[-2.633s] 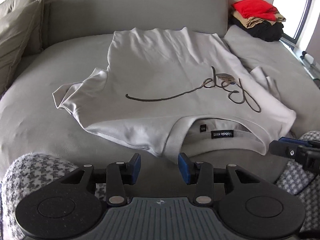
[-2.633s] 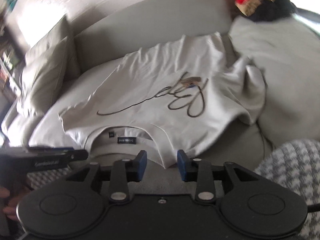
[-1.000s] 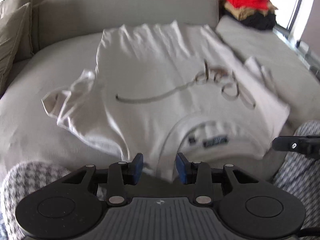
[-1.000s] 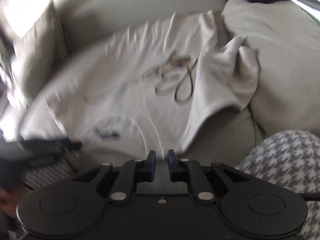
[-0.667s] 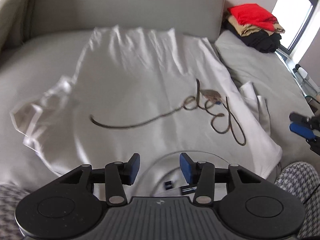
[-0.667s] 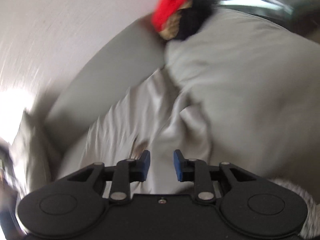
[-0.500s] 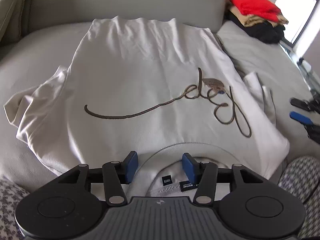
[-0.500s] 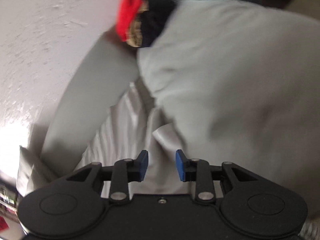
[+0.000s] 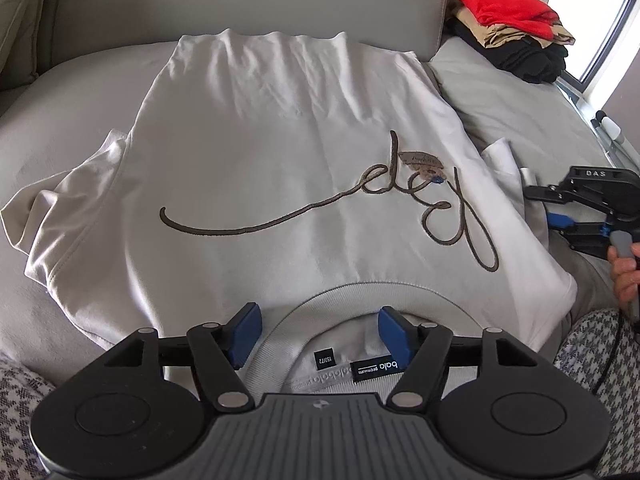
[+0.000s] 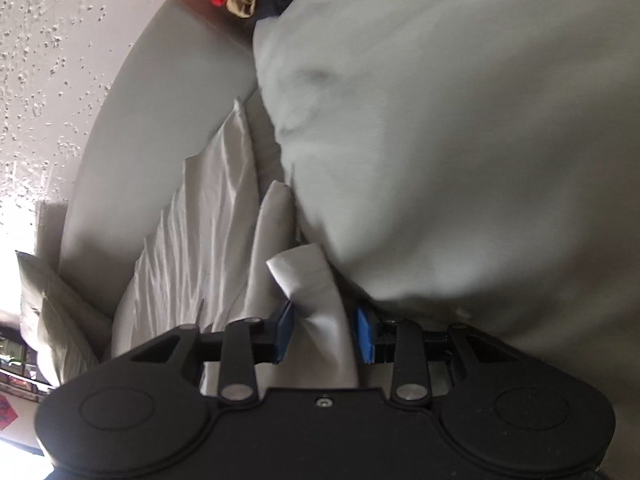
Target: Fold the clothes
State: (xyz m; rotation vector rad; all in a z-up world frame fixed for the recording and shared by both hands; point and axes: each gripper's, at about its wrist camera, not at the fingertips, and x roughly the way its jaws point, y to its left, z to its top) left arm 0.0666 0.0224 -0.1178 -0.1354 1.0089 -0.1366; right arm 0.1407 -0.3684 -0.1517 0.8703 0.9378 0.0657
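My right gripper (image 10: pixel 323 334), fingers wide, straddles the shirt's right sleeve (image 10: pixel 316 280); my left gripper (image 9: pixel 319 334), also wide, hovers over the collar (image 9: pixel 340 292).

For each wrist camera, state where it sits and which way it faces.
Left wrist: over the collar, facing across the white T-shirt toward the sofa back; left gripper open, right gripper and hand at right.
Right wrist: rolled sideways at the shirt's sleeve, which lies between its open fingers; right gripper.
Shared: the shirt and the clothes pile.
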